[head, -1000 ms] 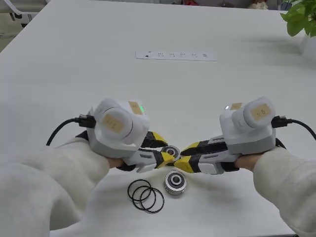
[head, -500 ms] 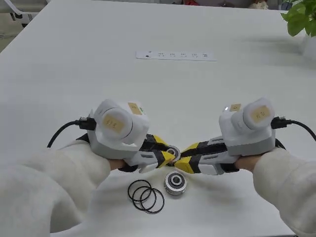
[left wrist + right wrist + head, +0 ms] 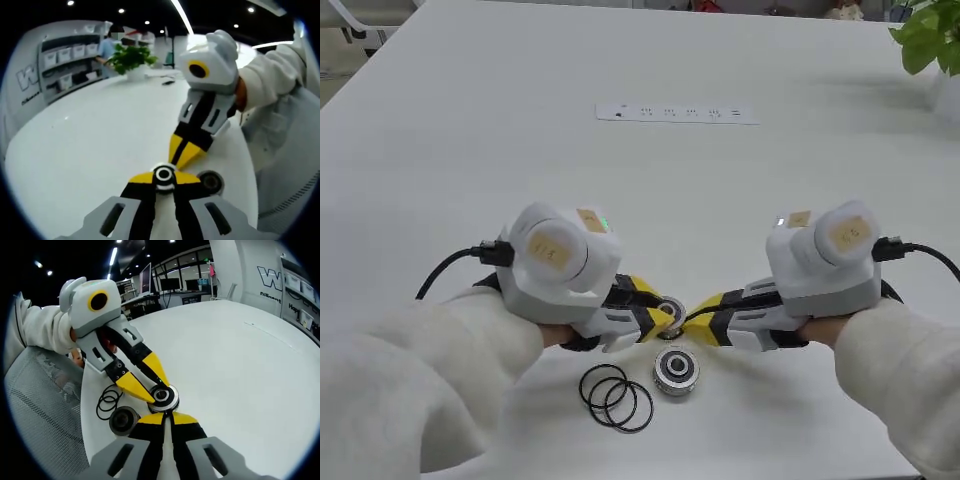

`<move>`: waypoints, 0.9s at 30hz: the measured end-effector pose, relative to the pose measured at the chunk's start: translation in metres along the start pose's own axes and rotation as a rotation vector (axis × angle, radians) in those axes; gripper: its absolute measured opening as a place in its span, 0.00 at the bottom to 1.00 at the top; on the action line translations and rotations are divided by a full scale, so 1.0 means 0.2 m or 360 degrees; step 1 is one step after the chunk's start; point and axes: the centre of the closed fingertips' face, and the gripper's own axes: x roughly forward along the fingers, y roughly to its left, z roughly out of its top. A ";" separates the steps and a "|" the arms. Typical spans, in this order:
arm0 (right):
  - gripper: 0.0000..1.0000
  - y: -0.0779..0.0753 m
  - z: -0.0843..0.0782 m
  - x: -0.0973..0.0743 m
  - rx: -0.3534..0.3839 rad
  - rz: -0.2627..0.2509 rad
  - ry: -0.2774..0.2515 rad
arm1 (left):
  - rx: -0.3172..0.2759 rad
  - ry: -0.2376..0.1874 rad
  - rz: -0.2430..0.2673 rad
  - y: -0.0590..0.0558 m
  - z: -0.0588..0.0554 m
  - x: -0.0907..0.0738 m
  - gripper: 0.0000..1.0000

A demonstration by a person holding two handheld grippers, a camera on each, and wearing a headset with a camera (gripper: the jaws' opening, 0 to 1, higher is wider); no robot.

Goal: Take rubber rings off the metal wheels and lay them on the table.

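My left gripper is shut on a small metal wheel held just above the table. My right gripper is shut, and its yellow tips press against that wheel's rim; I cannot tell if they pinch a rubber ring. A second metal wheel lies flat on the table just below the tips. Three black rubber rings lie overlapping to its left.
A white power strip lies across the far middle of the white table. A potted plant stands at the far right corner. A black cable trails from the left gripper. The table's near edge is close below the rings.
Both grippers and the held wheel have sunk a little toward the table. The wheel on the table and the rings have stayed put.
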 end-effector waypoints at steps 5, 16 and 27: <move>0.00 0.00 0.00 0.00 0.0049 -0.0017 0.0008 | 0.0014 0.0002 0.0003 0.00 0.00 0.00 0.14; 0.00 -0.02 -0.01 0.00 0.0199 -0.0029 0.0008 | 0.0055 0.0007 0.0010 0.00 0.00 0.00 0.14; 0.00 -0.03 0.00 -0.01 0.0253 -0.0039 -0.0002 | 0.0052 0.0004 0.0014 0.01 0.00 0.00 0.14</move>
